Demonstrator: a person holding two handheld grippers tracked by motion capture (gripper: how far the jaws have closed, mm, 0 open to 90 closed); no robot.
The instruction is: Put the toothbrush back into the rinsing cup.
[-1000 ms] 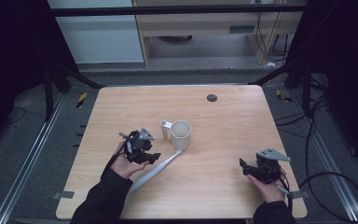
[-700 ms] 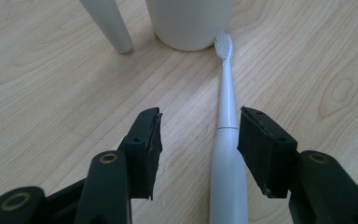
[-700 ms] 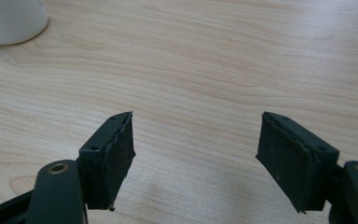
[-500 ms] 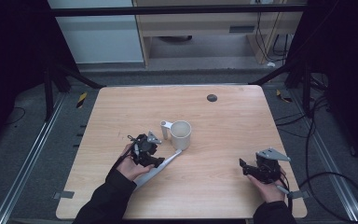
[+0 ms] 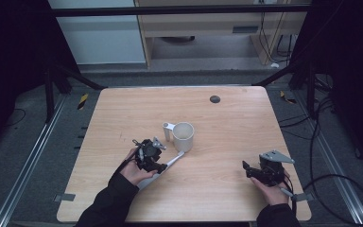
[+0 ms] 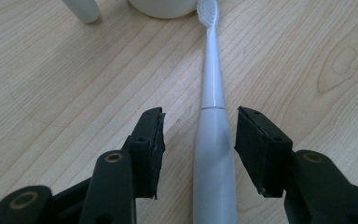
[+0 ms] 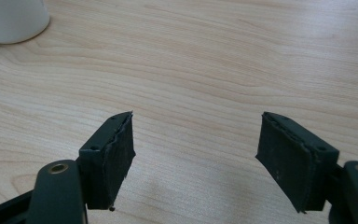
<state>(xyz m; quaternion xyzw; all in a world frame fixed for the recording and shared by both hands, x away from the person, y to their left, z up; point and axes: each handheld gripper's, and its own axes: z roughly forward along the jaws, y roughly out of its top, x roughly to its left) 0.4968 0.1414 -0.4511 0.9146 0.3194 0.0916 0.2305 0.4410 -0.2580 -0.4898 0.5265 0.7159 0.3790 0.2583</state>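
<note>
Overhead, we see a light wooden table point(image 5: 227, 123) with a white mug point(image 5: 183, 136) standing upright near its middle, its handle point(image 5: 168, 128) turned to the left. A white electric toothbrush point(image 5: 169, 165) lies flat on the wood just in front and to the left of the mug, running on a slant with its upper end close by the mug's base. Our left gripper point(image 5: 157, 163) sits over the lower part of the toothbrush, held in the left hand point(image 5: 136, 171); from this height we cannot tell how far its jaws are apart. Our right gripper point(image 5: 251, 171), carrying its grey plate, rests in the right hand point(image 5: 270, 193) near the table's front right corner, well apart from the mug and the toothbrush. A small dark round spot point(image 5: 214, 99) marks the far part of the table.

From the left gripper view, we look along the toothbrush point(image 6: 213, 154), which lies between the two black jaws of the left gripper point(image 6: 199, 133). They are spread, one on either side of the thick handle, with a gap showing on each side, so they are not pinching it. The bristle head points at the base of the mug point(image 6: 164, 7), almost touching it.

From the right gripper view, the right gripper point(image 7: 196, 135) has its jaws spread wide above bare wood point(image 7: 214, 60) with nothing between them. The mug point(image 7: 14, 18) stands at the upper left corner.
</note>
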